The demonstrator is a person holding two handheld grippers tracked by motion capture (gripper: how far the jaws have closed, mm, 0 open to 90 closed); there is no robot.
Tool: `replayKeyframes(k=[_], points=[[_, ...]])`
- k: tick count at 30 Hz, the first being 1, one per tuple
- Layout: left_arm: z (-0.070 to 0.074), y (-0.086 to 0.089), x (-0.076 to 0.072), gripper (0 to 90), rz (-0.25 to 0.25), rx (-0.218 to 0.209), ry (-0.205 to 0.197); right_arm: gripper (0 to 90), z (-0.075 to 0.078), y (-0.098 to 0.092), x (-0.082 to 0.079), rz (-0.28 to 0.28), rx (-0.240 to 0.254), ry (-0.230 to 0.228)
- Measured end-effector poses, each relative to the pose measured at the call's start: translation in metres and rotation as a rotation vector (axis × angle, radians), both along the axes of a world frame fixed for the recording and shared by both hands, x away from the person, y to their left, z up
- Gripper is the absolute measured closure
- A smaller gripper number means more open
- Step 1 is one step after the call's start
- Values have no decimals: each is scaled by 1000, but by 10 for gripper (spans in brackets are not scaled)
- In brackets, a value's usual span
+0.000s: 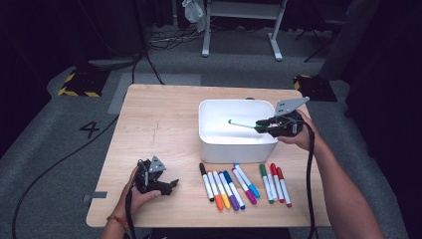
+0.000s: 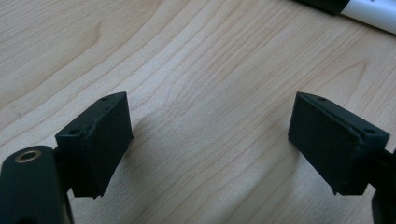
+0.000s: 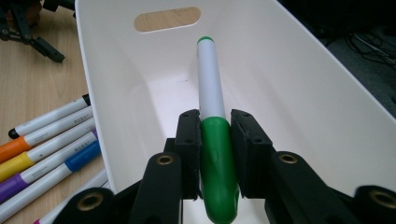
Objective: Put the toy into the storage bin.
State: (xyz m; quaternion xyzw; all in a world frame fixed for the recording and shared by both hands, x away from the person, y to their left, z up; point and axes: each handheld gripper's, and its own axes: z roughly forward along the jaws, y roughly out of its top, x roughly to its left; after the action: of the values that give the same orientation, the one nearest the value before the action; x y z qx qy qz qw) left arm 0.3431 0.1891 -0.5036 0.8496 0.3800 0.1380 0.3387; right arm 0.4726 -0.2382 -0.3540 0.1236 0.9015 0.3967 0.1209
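Gripping a white-barrelled marker with a green cap (image 3: 211,116), my right gripper (image 1: 266,124) had its jaws clamped on the green cap end, the white barrel sticking out ahead of them. I held it above the open white plastic bin (image 1: 219,147), a rectangular tub with a slot handle cut in its far wall (seen from the right gripper view), so the marker hung over the bin's hollow and pointed toward the tub's left wall in the high view.

My left gripper (image 1: 169,186) rested low over the light wooden table (image 1: 154,119) near its front left corner, well apart from the bin. Its jaws stood wide apart with only bare wood grain between them.

Just in front of the bin lay a row of coloured markers (image 1: 229,186) on the table, side by side: black, orange, yellow, purple and blue caps in one cluster, then a blue and a magenta one crossing slightly, then green and two red ones (image 1: 281,184) at the right.
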Motion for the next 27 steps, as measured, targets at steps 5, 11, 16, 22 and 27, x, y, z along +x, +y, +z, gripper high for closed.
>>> replayKeyframes(k=[5,11,16,22,27], points=[[0,0,0,137,0,0,0,740,-8,12,1,47,-59,29],[0,0,0,137,0,0,0,739,-14,18,0,79,-107,57],[0,0,0,137,0,0,0,745,-15,17,2,66,-92,59],[0,0,0,137,-3,1,0,701,-15,13,2,34,-58,54],[0,0,0,137,-4,1,0,644,-7,3,-3,-29,-2,15]])
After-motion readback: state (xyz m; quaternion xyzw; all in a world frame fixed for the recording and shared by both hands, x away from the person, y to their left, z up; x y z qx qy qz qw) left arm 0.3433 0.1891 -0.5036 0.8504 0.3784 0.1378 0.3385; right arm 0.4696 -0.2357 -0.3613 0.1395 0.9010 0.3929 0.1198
